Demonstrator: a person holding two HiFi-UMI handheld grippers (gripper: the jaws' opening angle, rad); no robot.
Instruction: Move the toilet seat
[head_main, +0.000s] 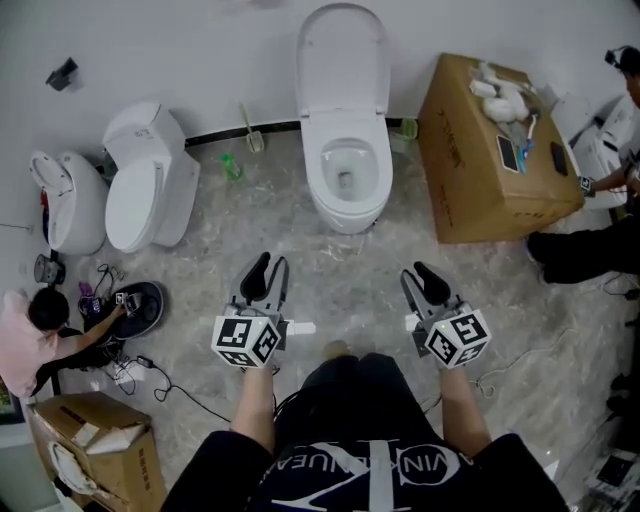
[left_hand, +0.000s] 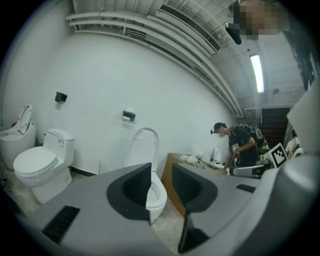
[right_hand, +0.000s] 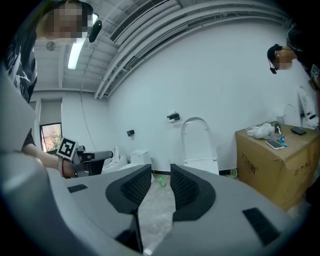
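The toilet (head_main: 345, 185) stands at the far middle of the floor, against the white wall. Its seat (head_main: 343, 58) is tipped up and leans back on the wall, with the bowl below it open. From this angle it is hard to tell whether the ring and the lid are both raised.

The left gripper (head_main: 268, 272) and the right gripper (head_main: 422, 280) are held side by side on the near side of the toilet, well short of it, and both point toward it. The left gripper view shows that gripper (left_hand: 160, 174) with its jaws apart and only the toilet (left_hand: 156, 192) and the floor in the gap. The right gripper (right_hand: 160, 174) is likewise parted with nothing in it, and the raised seat (right_hand: 198, 140) stands beyond.

A cardboard box (head_main: 470, 160) sits just right of the toilet. Two more toilets (head_main: 150, 185) stand at the far left.
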